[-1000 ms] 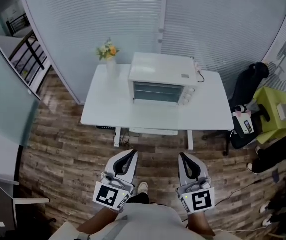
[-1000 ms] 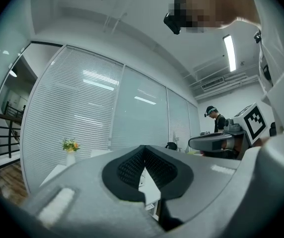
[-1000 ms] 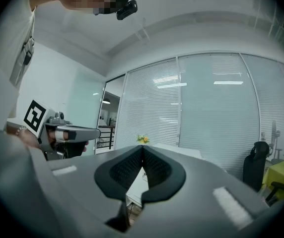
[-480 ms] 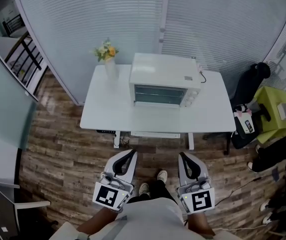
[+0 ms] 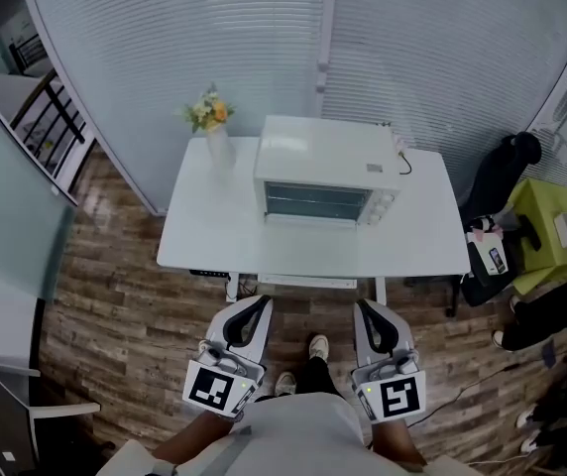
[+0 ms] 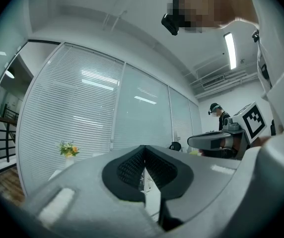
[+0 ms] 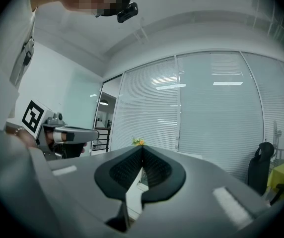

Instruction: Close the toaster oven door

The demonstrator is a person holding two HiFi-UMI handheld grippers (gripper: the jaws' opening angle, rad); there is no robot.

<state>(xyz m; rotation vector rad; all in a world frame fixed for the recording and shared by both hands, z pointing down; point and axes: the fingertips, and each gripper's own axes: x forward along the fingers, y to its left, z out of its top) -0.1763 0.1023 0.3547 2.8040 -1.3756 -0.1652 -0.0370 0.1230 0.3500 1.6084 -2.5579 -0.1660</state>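
Left gripper (image 5: 260,305): nearest, low in the head view, level above the floor. It has a grey shell, and its black ribbed pads are pressed together with nothing between them.
Right gripper (image 5: 364,310): just beside it and of the same build, its pads clenched on each other and also empty.
Floor (image 5: 115,286): brown wood-look planks between the grippers and the table. Both grippers are well apart from the table.
Table (image 5: 204,228): a smooth, flat, white rectangular top on pale legs.
Toaster oven (image 5: 328,157): a white boxy metal case with rounded corners. It stands toward the table's rear edge, a little right of the middle, with its front facing the near edge.
Door (image 5: 315,201): the dark glassy front, with rack lines showing. From this far I cannot tell how far open it hangs.
Knobs (image 5: 385,206): small and round, at the front's right end.
Handling: probably a light, stiff flap of metal and glass on a bottom hinge. The glass is the fragile part and best left untouched.
Where to take hold: likely the middle of the handle bar or the free edge. The clenched tips could simply push it up. The case looks light and the tabletop slick, so a hard shove may slide the oven back.
Vase (image 5: 220,149): slim and pale with yellow flowers, at the table's rear left corner.
Blinds (image 5: 165,48): pale ribbed slats behind the table.
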